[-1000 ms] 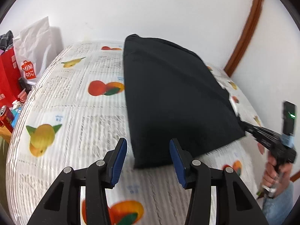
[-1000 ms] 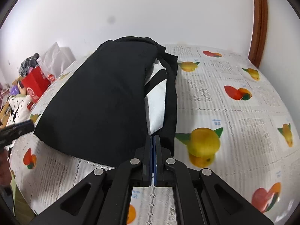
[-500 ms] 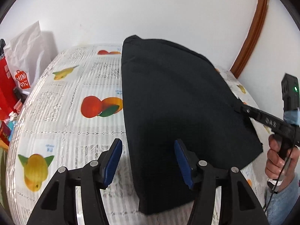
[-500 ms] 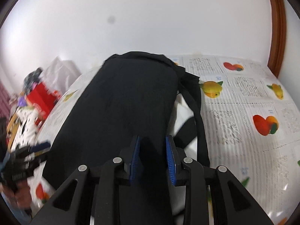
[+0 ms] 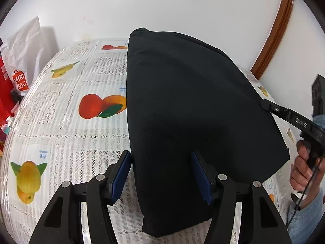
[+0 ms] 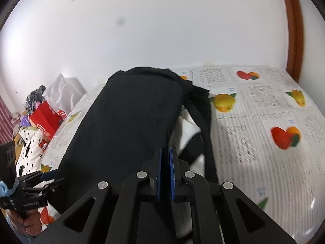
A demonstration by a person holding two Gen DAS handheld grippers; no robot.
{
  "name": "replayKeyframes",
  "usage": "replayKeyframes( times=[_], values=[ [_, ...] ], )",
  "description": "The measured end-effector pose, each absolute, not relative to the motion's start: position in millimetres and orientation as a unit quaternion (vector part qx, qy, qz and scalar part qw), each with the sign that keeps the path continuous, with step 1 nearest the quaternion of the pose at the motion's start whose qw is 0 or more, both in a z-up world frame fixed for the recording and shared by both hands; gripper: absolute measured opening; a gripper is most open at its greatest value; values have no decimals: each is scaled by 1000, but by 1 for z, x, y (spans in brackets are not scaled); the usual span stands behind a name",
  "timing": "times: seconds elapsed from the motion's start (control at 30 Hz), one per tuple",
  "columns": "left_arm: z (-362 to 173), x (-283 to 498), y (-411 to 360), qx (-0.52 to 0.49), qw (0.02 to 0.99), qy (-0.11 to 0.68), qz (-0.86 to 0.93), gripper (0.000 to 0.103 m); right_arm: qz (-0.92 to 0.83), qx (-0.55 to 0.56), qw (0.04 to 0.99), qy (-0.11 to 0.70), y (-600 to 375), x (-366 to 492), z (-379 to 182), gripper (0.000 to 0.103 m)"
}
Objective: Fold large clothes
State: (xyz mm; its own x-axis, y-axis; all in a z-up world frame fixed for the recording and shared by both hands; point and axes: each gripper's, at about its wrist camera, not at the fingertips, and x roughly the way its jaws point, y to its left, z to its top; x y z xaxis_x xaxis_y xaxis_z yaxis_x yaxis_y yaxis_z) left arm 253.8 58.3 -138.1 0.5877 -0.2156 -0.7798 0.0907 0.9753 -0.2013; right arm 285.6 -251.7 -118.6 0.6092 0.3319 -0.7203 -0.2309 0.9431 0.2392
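Black garment [image 5: 193, 105]: lying folded lengthwise on the fruit-print surface [image 5: 67, 134], white inner layer showing along one edge. Left gripper [image 5: 161, 174]: fingers spread wide, straddling the near edge. Right gripper [image 6: 165, 172]: fingers nearly together, narrow gap, gripping nothing visible. Judging partly done; crosswise folds remaining.

The folded garment [image 5: 189, 109] is spread on the desk [image 5: 67, 134], filling the centre and right of the left wrist frame, with the left gripper [image 5: 161, 174] set at the lower centre, its fingers [image 5: 121, 174] placed either side of the garment's near edge. The right gripper [image 5: 264, 104] is seen at the right edge, against the garment's side. Bags [image 5: 22, 61] are stood at the upper left, beyond the desk's edge.
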Motion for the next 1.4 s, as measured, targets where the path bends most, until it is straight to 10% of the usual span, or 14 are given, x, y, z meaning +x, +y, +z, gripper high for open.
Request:
replayKeyframes(
  times=[0.47,0.73,1.4],
  values=[
    [-107,199,60,-73,899,428,-59,63,79,0,884,460,-280,206,-109,15],
    [-66,140,55,-68,916,392,-49,74,60,-16,909,411,-281,141,-42,62],
    [-12,13,30,-28,945,324,-22,91,12,-25,934,357,-291,2,14,101]
  ],
)
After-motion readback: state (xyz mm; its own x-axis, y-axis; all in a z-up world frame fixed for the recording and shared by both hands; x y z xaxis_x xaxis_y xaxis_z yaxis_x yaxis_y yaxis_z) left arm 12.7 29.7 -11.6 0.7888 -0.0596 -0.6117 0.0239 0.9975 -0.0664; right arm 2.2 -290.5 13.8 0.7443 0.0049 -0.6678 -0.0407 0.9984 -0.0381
